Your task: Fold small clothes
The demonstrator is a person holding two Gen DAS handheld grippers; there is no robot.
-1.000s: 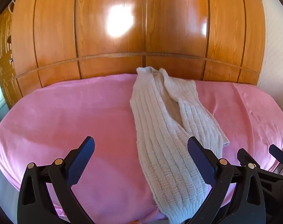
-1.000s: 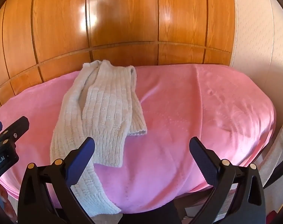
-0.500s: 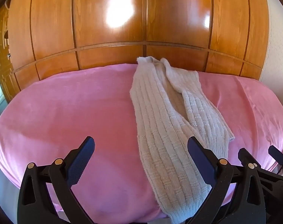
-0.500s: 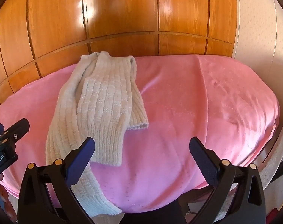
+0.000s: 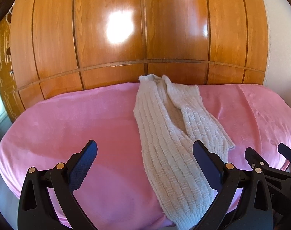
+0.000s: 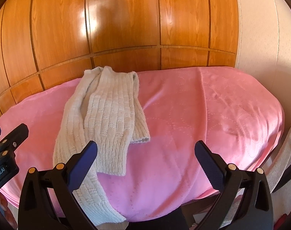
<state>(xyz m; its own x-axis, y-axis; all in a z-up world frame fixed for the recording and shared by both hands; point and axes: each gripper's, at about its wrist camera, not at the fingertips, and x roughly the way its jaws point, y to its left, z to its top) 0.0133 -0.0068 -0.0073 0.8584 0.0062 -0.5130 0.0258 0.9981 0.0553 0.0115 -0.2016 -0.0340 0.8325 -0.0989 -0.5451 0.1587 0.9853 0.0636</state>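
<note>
A cream ribbed knit garment [image 5: 164, 134] lies lengthwise on a pink blanket [image 5: 78, 126], folded into a long strip with a sleeve laid over its right side. It also shows in the right wrist view [image 6: 105, 118], left of centre. My left gripper [image 5: 145, 164] is open and empty, above the near end of the garment. My right gripper [image 6: 145, 164] is open and empty, over bare blanket [image 6: 203, 118] to the right of the garment. The right gripper also shows at the lower right of the left wrist view [image 5: 268, 164], and the left gripper at the left edge of the right wrist view [image 6: 5, 149].
Glossy wooden wardrobe doors [image 5: 145, 28] stand right behind the covered surface. A pale wall [image 6: 264, 38] is at the right. The blanket's front edge drops off just ahead of both grippers.
Both grippers have moved slightly forward and tilted up, so the garment sits lower in both views. Both stay open. The garment has not moved.
</note>
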